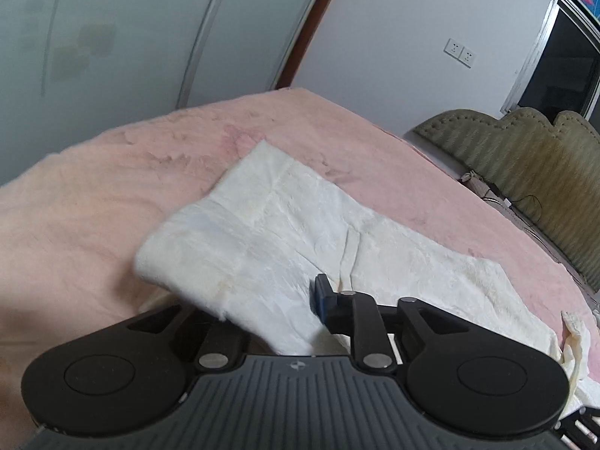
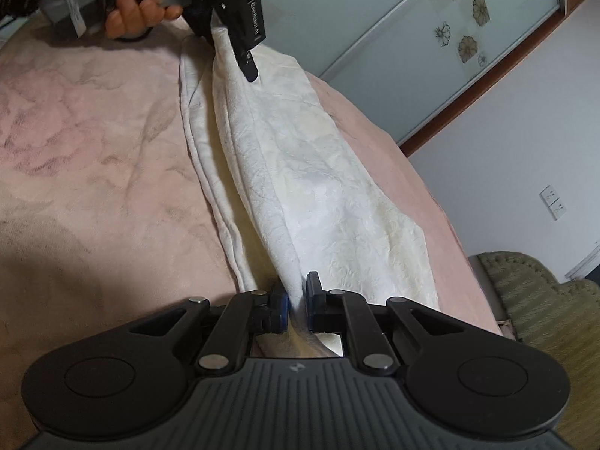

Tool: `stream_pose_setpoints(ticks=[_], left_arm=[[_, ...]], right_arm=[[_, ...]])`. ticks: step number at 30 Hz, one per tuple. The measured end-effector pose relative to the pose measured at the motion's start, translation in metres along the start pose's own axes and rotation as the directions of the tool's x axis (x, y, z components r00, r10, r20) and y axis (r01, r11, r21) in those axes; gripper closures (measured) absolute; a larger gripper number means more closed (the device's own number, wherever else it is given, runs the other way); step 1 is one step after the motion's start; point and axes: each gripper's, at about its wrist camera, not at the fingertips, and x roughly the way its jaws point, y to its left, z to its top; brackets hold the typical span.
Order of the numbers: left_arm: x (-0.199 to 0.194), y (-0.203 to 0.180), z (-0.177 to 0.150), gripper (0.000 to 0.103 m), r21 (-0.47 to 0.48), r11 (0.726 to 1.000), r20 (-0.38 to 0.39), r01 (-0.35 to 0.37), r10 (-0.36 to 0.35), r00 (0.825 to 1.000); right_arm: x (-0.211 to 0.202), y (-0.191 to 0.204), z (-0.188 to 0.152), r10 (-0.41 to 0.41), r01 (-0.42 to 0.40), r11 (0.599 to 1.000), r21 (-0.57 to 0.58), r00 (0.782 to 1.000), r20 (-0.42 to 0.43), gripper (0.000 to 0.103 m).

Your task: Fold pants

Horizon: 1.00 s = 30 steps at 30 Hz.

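Note:
White pants (image 1: 285, 232) lie lengthwise on the pink blanket (image 1: 93, 206). In the left wrist view one end of them is draped over my left gripper (image 1: 268, 300). It hides the left finger, and the right pad (image 1: 321, 296) stands bare and apart from the cloth. The right wrist view shows the pants (image 2: 307, 172) stretched up from the bed between both grippers. My right gripper (image 2: 298, 300) is shut on the near end, with cloth pinched between its blue pads. At the far end the left gripper (image 2: 228, 52) has cloth hanging from it, and a hand (image 2: 138, 7) holds its handle.
The pink blanket (image 2: 93, 150) covers the whole bed. A green padded headboard (image 1: 525, 172) stands past the bed's right edge, with cables on the floor beside it. Sliding wardrobe doors (image 2: 431, 56) and a wall with sockets (image 1: 459, 52) lie beyond the bed.

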Motion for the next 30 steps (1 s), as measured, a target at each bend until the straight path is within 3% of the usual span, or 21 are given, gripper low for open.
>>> stream_pose_setpoints(ticks=[2,3,5,9,11,13,16,18,20,23,26,28,30], left_arm=[[-0.004,0.005,0.008,0.064,-0.034,0.999,0.017,-0.027,0.028,0.999],[-0.009,0.008,0.012,0.056,-0.046,0.997,0.038,-0.059,0.061,0.997],[-0.018,0.012,0.019,0.043,-0.052,0.984,0.089,-0.169,0.173,0.981],[-0.043,0.012,0.029,0.040,-0.016,0.931,0.198,-0.364,0.359,0.912],[-0.053,0.000,0.030,0.040,0.008,0.922,0.233,-0.387,0.375,0.897],[-0.057,-0.023,0.028,0.035,0.073,0.944,0.239,-0.322,0.297,0.924],[-0.048,-0.069,0.013,0.029,0.207,0.964,0.175,-0.169,0.134,0.975],[-0.038,-0.100,-0.003,0.028,0.289,0.955,0.112,-0.062,0.031,0.993],[-0.029,-0.127,-0.020,0.027,0.352,0.936,0.050,0.016,-0.036,0.998],[-0.023,-0.163,-0.046,0.027,0.434,0.895,0.006,0.106,-0.121,0.993],[-0.020,-0.195,-0.068,0.027,0.512,0.835,-0.030,0.204,-0.220,0.975],[-0.020,-0.218,-0.084,0.027,0.561,0.778,-0.067,0.283,-0.298,0.952],[-0.017,-0.235,-0.099,0.028,0.607,0.706,-0.111,0.364,-0.379,0.919]], right_arm=[[-0.003,0.015,0.001,-0.066,0.065,0.995,-0.073,0.998,-0.003,0.093],[-0.005,0.021,0.000,-0.092,0.092,0.989,-0.117,0.996,-0.001,0.093],[-0.013,0.021,-0.001,-0.091,0.090,0.985,-0.150,0.996,0.001,0.091],[-0.042,-0.004,-0.010,0.035,-0.035,0.998,-0.047,0.999,0.000,0.086],[-0.053,-0.033,-0.016,0.121,-0.123,0.986,0.110,0.992,0.024,0.085],[-0.056,-0.061,-0.023,0.144,-0.159,0.943,0.292,0.987,0.073,0.085],[-0.042,-0.085,-0.031,0.088,-0.110,0.872,0.477,0.994,0.068,0.084],[-0.025,-0.088,-0.038,0.134,-0.115,0.835,0.538,0.991,0.004,0.078],[-0.016,-0.084,-0.045,0.210,-0.148,0.818,0.556,0.977,-0.047,0.077],[-0.043,-0.099,-0.058,0.183,-0.152,0.795,0.588,0.983,0.006,0.077],[-0.061,-0.130,-0.091,0.021,0.044,0.735,0.676,0.996,-0.088,0.076],[-0.071,-0.152,-0.125,-0.053,0.185,0.651,0.736,0.978,-0.200,0.076],[-0.082,-0.169,-0.168,-0.079,0.300,0.541,0.786,0.948,-0.308,0.070]])
